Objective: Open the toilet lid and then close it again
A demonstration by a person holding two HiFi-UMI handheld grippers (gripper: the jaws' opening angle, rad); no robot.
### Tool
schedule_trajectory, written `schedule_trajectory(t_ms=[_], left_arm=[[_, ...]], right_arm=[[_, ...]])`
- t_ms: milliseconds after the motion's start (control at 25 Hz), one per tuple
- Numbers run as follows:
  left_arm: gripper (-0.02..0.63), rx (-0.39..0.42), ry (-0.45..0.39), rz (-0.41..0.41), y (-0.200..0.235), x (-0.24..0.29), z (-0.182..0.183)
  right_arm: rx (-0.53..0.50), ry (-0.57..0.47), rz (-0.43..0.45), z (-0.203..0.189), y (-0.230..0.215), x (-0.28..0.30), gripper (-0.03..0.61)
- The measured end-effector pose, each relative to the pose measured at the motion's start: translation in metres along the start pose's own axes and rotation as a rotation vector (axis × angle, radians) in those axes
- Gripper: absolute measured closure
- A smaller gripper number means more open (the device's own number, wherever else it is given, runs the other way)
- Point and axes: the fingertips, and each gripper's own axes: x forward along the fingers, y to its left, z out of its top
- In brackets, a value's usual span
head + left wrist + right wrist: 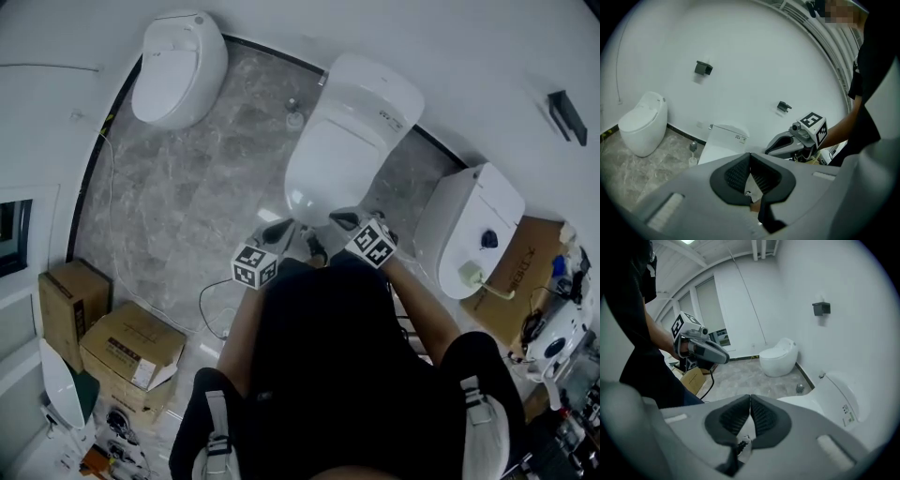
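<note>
Left gripper (279, 228) and right gripper (344, 218) hovering empty by the toilet lid (342, 155)
Both sets of fingers are pressing together on nothing, just off the toilet's front. The lid's lying down flat, so it's either waiting to be opened or closed again. Grey marble floor (187, 187), white walls, cardboard boxes (131, 352).

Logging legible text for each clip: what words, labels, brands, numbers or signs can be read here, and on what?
Nothing reads clearly.
Middle toilet: small dark marks near its rear, too small to read.
Cardboard box: white label, print blurred.
Flat cardboard at right: dark print, blurred.
Left gripper and right gripper: cubes carry square markers, no words.
</note>
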Motion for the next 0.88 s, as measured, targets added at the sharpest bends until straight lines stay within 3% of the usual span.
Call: schedule_trajectory(t_ms=[320,880], left_arm=[[0.603,0.012,-0.086,-0.026,-0.01,-0.015,0.045],[0.603,0.026,-0.124,-0.04,-0.005,-0.026,0.064]], right_arm=[[-0.075,-0.145,-0.032,0.064,0.003,-0.032,0.574],[-0.111,-0.141,-0.052,0.082,0.008,-0.019,0.574]])
